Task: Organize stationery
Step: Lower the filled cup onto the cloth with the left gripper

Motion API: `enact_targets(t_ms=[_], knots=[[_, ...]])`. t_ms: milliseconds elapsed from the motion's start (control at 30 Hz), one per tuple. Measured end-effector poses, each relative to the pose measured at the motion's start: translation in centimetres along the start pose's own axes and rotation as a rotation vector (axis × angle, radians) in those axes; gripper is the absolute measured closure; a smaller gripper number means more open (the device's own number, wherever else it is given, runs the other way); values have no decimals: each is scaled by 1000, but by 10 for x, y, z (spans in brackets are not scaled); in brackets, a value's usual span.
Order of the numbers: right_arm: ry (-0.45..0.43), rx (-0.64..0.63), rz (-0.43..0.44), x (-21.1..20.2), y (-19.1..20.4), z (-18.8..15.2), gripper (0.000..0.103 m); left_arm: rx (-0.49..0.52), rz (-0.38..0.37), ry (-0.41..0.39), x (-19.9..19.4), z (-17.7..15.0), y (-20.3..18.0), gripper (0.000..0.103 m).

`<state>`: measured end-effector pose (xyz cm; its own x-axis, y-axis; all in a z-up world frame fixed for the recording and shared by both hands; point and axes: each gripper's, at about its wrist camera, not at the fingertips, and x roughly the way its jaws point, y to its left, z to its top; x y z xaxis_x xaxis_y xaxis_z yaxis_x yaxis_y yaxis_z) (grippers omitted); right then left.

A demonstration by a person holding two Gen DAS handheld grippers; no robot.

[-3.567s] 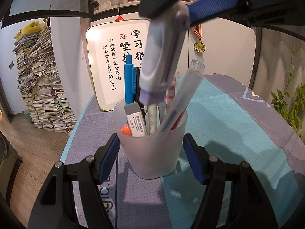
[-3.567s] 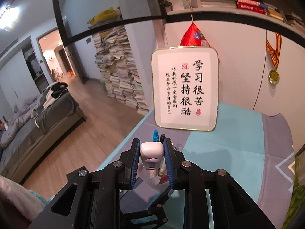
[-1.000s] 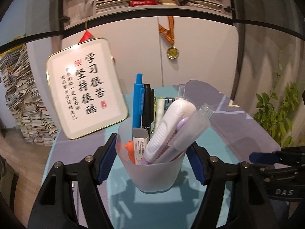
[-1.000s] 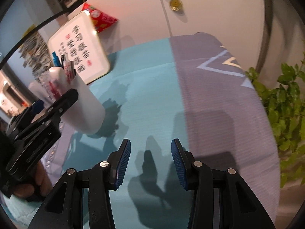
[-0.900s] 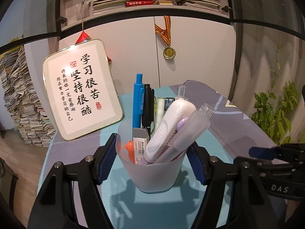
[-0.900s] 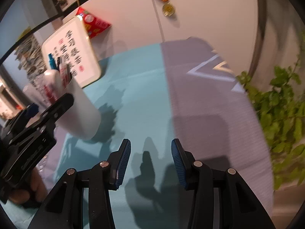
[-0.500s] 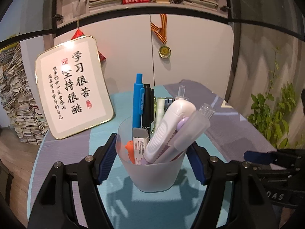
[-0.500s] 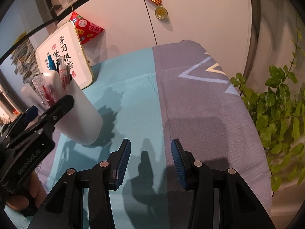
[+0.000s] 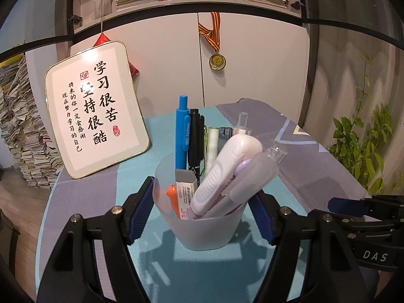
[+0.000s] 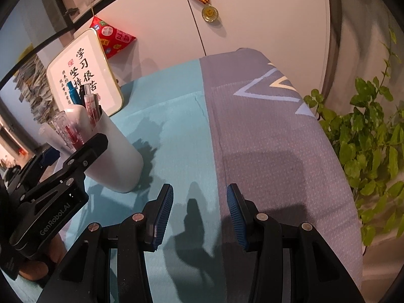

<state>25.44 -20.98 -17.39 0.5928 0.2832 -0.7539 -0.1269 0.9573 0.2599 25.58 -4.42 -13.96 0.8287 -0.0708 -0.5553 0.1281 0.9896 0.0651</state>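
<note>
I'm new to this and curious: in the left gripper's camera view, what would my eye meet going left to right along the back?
Stack of papers → gold-framed calligraphy board → gold medal on a striped ribbon → green leafy plant.

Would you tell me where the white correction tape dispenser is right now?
In the left wrist view, the correction tape dispenser leans inside the frosted cup, right of the blue pen, between the left gripper fingers.
</note>
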Motion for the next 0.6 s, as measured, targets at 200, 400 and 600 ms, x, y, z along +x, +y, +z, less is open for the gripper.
enact_targets(t_ms=[200, 400, 600], knots=[[-1, 8, -3, -3, -2, -2, 58, -15, -6, 4, 1, 1, 2, 32], [-3, 11, 2, -3, -4, -2, 58, -16, -5, -3, -1, 1, 4, 29], [7, 12, 5, 1, -4, -2, 58, 5, -2, -29, -7, 2, 2, 18]])
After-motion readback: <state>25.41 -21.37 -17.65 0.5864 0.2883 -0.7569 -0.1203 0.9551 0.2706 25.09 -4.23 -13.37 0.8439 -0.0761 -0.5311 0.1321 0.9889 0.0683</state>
